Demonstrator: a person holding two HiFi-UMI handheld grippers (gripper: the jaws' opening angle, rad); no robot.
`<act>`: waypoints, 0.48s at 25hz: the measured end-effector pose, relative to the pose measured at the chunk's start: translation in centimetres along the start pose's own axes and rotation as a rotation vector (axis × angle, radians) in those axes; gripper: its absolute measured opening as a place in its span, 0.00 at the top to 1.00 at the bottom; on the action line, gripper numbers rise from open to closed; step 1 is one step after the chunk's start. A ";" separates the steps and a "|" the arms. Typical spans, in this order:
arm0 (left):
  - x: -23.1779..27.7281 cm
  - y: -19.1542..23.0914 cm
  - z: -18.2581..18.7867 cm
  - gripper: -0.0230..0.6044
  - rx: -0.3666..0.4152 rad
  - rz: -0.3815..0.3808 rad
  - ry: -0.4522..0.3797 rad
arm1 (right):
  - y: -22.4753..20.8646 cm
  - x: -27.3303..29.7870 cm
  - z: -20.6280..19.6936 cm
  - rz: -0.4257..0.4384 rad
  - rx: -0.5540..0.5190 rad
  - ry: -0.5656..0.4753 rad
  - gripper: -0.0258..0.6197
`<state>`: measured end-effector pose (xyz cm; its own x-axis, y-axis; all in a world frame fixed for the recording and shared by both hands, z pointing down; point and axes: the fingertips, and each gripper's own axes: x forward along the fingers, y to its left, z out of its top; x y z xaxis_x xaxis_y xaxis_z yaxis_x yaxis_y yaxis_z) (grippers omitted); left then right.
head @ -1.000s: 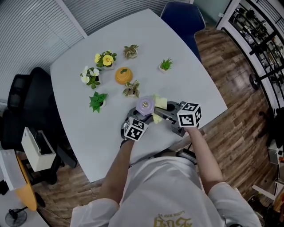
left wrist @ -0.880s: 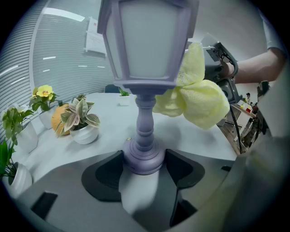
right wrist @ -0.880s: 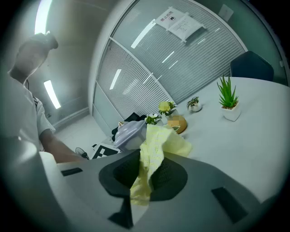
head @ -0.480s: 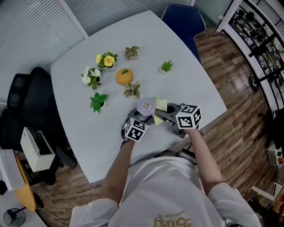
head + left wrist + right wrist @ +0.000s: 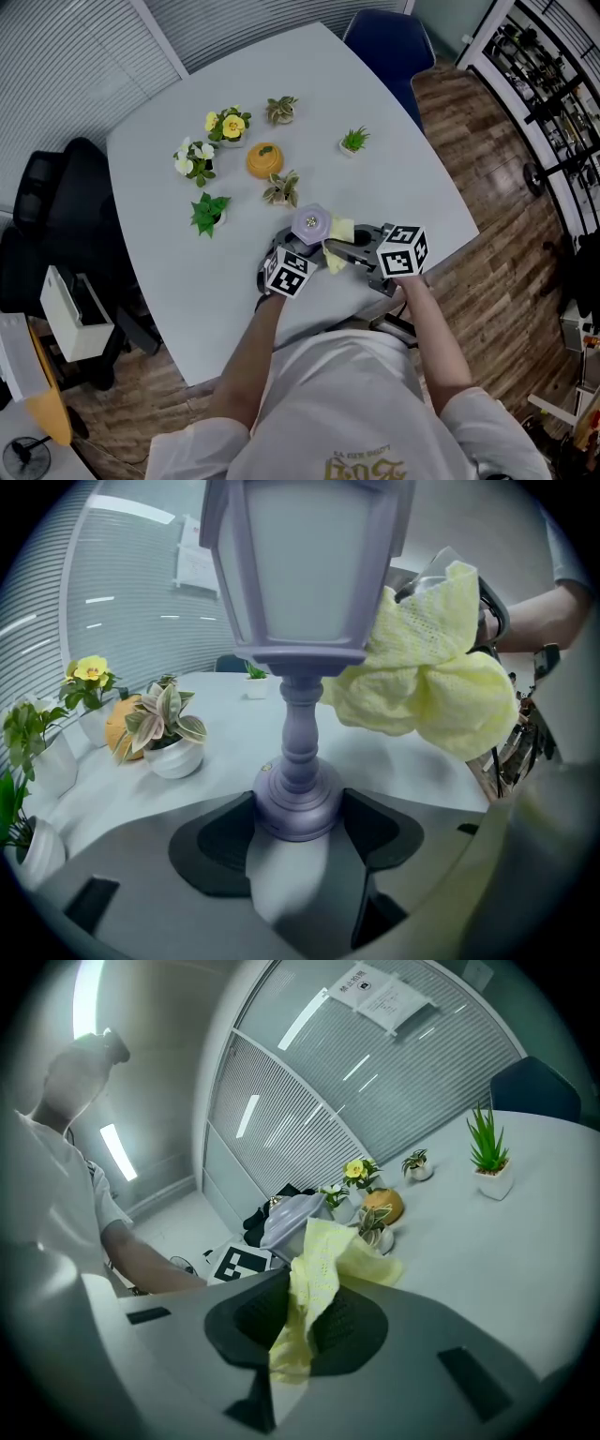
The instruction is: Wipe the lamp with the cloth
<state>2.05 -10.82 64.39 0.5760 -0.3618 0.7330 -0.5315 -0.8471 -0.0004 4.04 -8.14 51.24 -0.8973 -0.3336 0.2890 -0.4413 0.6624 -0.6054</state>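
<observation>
Gripping the round base of the lilac lamp (image 5: pixel 298 761), the left gripper (image 5: pixel 300 805) has its two dark jaws pressed against either side of that base, and the lamp stands upright on the white table (image 5: pixel 394 141) near the edge closest to the person. In the head view the lamp's six-sided top (image 5: pixel 310 223) sits just in front of the left gripper's marker cube (image 5: pixel 288 272). The right gripper (image 5: pixel 305 1321) is clamped on the yellow cloth (image 5: pixel 323 1274), which bunches up out of its jaws. In the left gripper view the cloth's loose wad lies against the lower right side of the lantern shade (the stem below it is bare). Beyond the lamp a small pot of striped leaves (image 5: pixel 280 188) stands nearby, with an orange pumpkin-shaped ornament (image 5: pixel 264 159) further back, a yellow-flowered pot (image 5: pixel 225 125) and other small plants around it. A blue chair (image 5: pixel 389 37) is at the table's far side.
</observation>
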 end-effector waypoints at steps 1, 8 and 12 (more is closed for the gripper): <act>0.0 0.0 0.0 0.48 0.000 0.000 0.001 | 0.2 0.0 -0.1 0.007 -0.001 0.006 0.88; 0.0 0.1 0.0 0.48 0.004 0.000 -0.001 | 1.8 1.3 -0.4 0.065 -0.042 0.047 0.88; 0.0 0.0 0.0 0.48 0.004 0.000 0.001 | 1.9 1.6 -0.4 0.075 -0.044 0.049 0.88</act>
<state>2.07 -10.83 64.40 0.5755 -0.3615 0.7335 -0.5287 -0.8488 -0.0035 1.80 -7.15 50.79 -0.9268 -0.2493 0.2807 -0.3718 0.7137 -0.5937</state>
